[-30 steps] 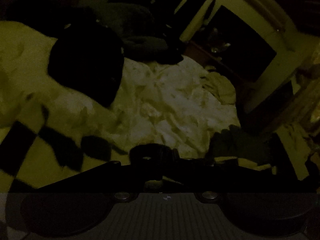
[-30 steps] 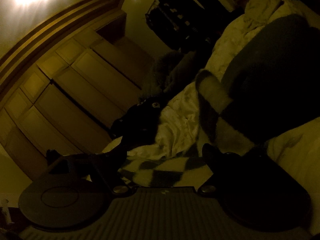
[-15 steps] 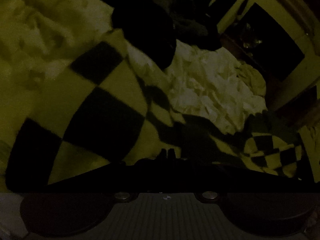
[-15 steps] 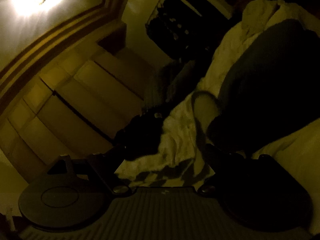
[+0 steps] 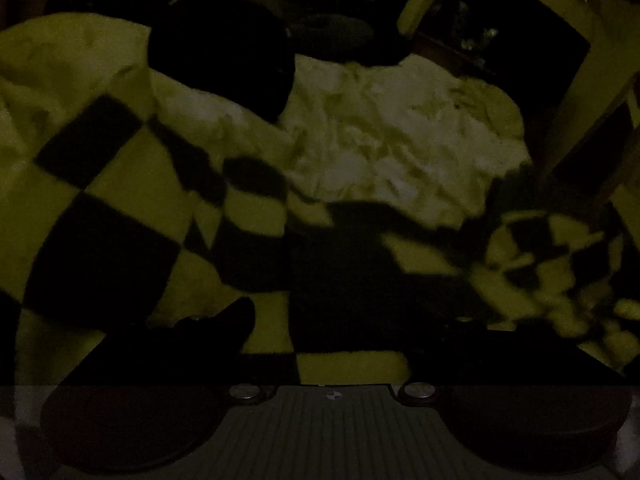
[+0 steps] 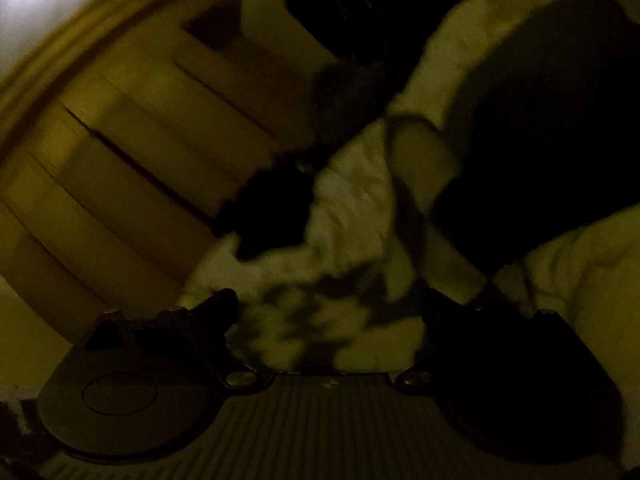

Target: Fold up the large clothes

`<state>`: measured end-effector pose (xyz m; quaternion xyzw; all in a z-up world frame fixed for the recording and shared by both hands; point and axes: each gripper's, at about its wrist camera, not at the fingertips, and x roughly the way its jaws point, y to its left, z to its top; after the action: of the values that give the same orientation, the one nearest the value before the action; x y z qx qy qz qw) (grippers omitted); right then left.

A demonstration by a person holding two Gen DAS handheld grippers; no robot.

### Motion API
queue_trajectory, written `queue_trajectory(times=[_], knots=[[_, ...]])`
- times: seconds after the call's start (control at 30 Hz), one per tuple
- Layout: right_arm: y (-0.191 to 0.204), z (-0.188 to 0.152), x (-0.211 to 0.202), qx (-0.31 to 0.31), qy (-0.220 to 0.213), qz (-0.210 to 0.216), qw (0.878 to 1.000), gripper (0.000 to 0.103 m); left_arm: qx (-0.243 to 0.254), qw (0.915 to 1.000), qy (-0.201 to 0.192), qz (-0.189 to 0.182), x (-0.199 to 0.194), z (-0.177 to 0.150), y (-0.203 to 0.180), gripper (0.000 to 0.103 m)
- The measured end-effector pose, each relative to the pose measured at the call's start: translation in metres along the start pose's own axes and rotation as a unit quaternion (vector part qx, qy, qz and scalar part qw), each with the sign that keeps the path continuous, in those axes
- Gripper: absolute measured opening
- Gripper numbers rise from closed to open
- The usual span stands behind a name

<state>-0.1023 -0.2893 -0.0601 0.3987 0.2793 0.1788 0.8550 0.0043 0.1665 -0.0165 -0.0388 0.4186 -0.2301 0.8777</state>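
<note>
A large fleece garment in dark and pale checks [image 5: 120, 208] lies spread over the bed, bunched at the right. My left gripper [image 5: 344, 320] points down just above it. Its jaws are opening, the fingers stand wide apart, and checked cloth lies loose under the gap. In the blurred right wrist view a crumpled end of the checked garment [image 6: 320, 312] sits between the fingers of my right gripper [image 6: 328, 308]. Its jaws are opening too, and the pads do not press on the cloth.
Rumpled white bedding [image 5: 380, 120] covers the bed, with a dark round cushion or garment [image 5: 220, 52] on it and dark clothes [image 5: 332, 32] piled behind. A wardrobe with panelled doors [image 6: 140, 160] stands left of the bed. The room is very dim.
My left gripper went from shut to wide open and sank toward the bed, letting the checked garment go. The right gripper shifted slightly and spread a little wider.
</note>
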Motion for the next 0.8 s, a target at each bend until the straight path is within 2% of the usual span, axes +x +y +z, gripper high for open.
queue_trajectory(times=[0.07,0.2,0.33,0.47,0.53,0.63,0.67,0.73,0.77,0.8], knots=[[0.004,-0.002,0.006,-0.016,0.017,-0.020,1.000,0.099,0.026,0.9996,-0.008,0.007,0.002,-0.008,-0.006,0.103],[0.009,-0.006,0.009,-0.030,0.025,-0.027,0.999,0.101,0.046,0.9988,-0.001,0.015,0.002,-0.009,-0.012,0.103],[0.009,-0.006,-0.004,-0.022,-0.017,0.007,1.000,0.102,0.046,0.9986,-0.007,0.025,-0.010,-0.006,-0.016,0.103],[0.011,-0.006,-0.023,-0.027,-0.067,0.053,0.996,0.102,0.042,0.9963,-0.069,0.031,-0.053,-0.004,-0.014,0.103],[0.014,-0.006,-0.027,-0.030,-0.081,0.068,0.994,0.102,0.046,0.9912,-0.098,0.077,-0.078,0.002,-0.004,0.103],[0.020,-0.006,-0.029,-0.048,-0.094,0.061,0.993,0.102,0.043,0.9778,-0.136,0.154,-0.112,0.006,0.024,0.103],[0.021,-0.006,-0.028,-0.050,-0.094,0.056,0.993,0.102,0.037,0.9755,-0.140,0.166,-0.121,0.005,0.036,0.103],[0.020,-0.006,-0.027,-0.045,-0.096,0.048,0.993,0.102,-0.001,0.9737,-0.144,0.177,-0.137,0.002,0.064,0.103],[0.019,-0.006,-0.026,-0.039,-0.098,0.047,0.993,0.102,-0.025,0.9744,-0.146,0.170,-0.143,-0.002,0.076,0.103],[0.017,-0.005,-0.027,-0.034,-0.101,0.048,0.993,0.102,-0.053,0.9767,-0.148,0.146,-0.150,-0.008,0.088,0.103]])
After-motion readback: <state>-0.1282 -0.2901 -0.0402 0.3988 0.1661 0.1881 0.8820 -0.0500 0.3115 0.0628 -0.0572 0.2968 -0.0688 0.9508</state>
